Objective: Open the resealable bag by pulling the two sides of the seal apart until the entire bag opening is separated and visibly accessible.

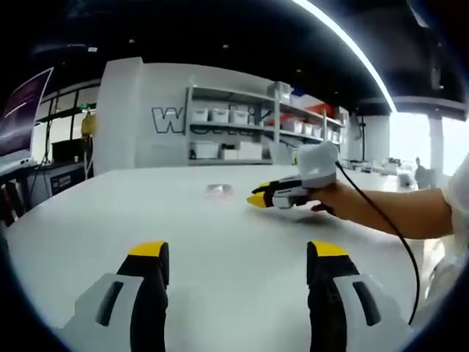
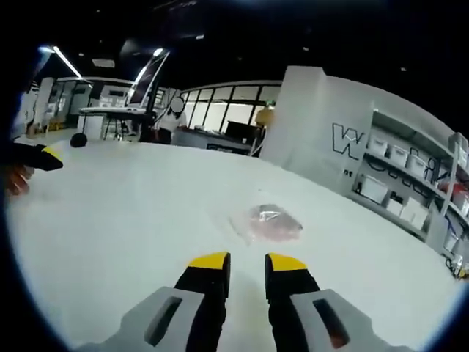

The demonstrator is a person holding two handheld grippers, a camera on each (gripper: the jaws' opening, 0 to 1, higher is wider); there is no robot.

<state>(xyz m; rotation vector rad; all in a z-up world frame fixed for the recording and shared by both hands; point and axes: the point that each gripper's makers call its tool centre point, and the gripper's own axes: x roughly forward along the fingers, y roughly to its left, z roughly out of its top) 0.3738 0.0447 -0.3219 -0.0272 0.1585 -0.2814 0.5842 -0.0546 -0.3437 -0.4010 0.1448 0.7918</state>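
My left gripper (image 1: 238, 264) hovers over the white table (image 1: 220, 242) with its jaws spread wide, holding nothing. My right gripper (image 2: 247, 265) has jaws nearly together, a narrow gap between them, also holding nothing. The clear resealable bag (image 2: 267, 220) lies flat on the table just ahead of it.

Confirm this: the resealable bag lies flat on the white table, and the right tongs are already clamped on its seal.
Not quite. The resealable bag does lie flat on the white table, but the right tongs are not clamped on it. In the right gripper view their jaws stand a little apart, short of the bag, with bare table between. The left gripper view also shows the right tongs beside the bag.
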